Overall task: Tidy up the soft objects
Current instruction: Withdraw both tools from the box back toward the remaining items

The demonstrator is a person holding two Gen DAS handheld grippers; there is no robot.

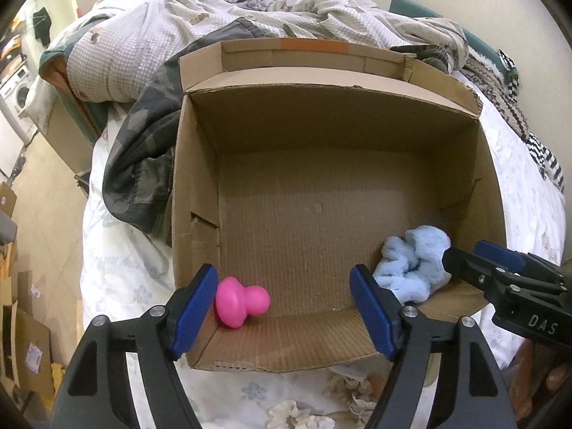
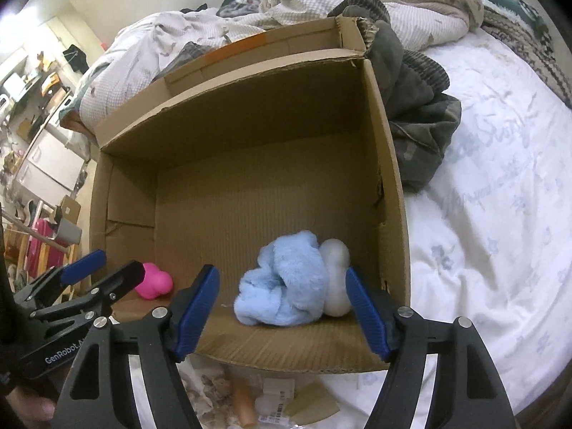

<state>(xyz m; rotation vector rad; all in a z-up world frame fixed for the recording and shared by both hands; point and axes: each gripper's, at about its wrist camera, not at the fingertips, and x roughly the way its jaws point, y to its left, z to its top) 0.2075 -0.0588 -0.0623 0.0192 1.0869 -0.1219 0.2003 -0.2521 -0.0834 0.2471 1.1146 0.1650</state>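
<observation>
Cardboard box [image 1: 321, 164] on the bed holds the pink toy [image 1: 240, 302] front-left, blue plush [image 2: 284, 286] front-right. Both claws, left [image 1: 286, 312] and right [image 2: 282, 312], gape wide, empty; I'd lift clear before reaching again.

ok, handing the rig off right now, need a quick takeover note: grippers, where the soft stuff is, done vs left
Left gripper: open, holding nothing, poised over the box's near-left corner.
Right gripper: open, holding nothing, poised over the near-right corner.
Cardboard box sits open on the bed.
Inside it: pink toy on the floor at near-left, by the left gripper's left finger; blue plush at near-right with a white soft piece against it.
Done: those three are in the box.
Left: crumpled pale pieces and small clutter lie on the bed in front of the box; check which are soft items and box them.
</observation>
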